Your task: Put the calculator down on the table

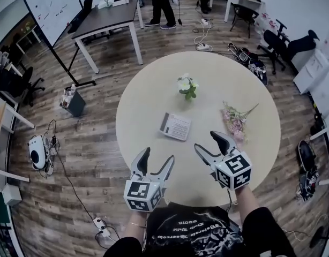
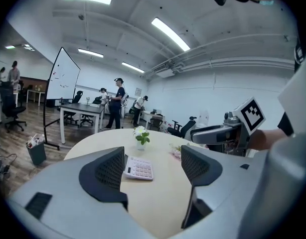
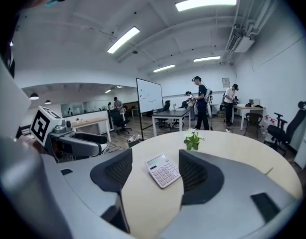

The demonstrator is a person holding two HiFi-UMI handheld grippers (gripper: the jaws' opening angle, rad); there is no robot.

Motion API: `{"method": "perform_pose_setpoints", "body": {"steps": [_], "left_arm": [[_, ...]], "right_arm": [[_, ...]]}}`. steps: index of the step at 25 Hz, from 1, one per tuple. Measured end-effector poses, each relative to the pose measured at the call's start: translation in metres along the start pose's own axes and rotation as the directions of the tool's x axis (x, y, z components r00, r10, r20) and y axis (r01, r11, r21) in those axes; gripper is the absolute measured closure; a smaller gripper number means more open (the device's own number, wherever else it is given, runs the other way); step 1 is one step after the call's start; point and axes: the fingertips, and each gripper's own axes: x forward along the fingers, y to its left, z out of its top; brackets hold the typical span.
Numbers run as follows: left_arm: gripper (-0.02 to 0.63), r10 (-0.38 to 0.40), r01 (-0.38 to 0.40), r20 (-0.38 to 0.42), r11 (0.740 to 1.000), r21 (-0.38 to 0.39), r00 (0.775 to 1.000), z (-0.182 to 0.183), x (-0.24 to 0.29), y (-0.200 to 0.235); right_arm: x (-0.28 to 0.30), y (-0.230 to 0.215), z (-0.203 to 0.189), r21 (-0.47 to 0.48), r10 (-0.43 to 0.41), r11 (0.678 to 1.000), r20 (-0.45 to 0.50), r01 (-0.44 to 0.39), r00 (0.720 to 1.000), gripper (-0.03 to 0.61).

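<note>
Calculator on table, before flowers

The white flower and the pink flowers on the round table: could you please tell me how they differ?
The white flower stands upright in a small vase; the pink flowers lie flat on the table. The white flower sits beyond the calculator; the pink flowers lie to its right. Both rest on the table, apart from the calculator.

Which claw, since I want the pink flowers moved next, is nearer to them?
Right. In the head view the right claw sits just lower-left of the pink flowers; the left claw is much farther left.
</note>
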Motion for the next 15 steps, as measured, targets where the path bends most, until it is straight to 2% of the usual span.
{"method": "perform_pose_setpoints", "body": {"steps": [4,7,11,15], "left_arm": [[0.238,-0.027,0.027,0.011,1.0,-0.012,1.0,-0.011,-0.031,-0.01],[0.238,-0.019,0.019,-0.018,1.0,0.009,1.0,-0.026,-0.05,-0.006],[0.238,-0.023,0.024,-0.032,1.0,0.014,0.999,-0.043,-0.064,-0.004],[0.238,-0.031,0.031,-0.014,0.999,0.033,0.999,-0.04,-0.064,-0.004]], "right_arm": [[-0.033,0.017,-0.011,0.0,-0.067,0.998,0.037,0.067,0.997,0.279],[-0.046,0.034,-0.021,-0.01,-0.11,0.994,0.042,0.111,0.993,0.282],[-0.049,0.057,-0.042,-0.017,-0.114,0.993,0.015,0.114,0.993,0.282],[-0.048,0.068,-0.051,-0.011,-0.119,0.993,0.009,0.119,0.993,0.287]]}}
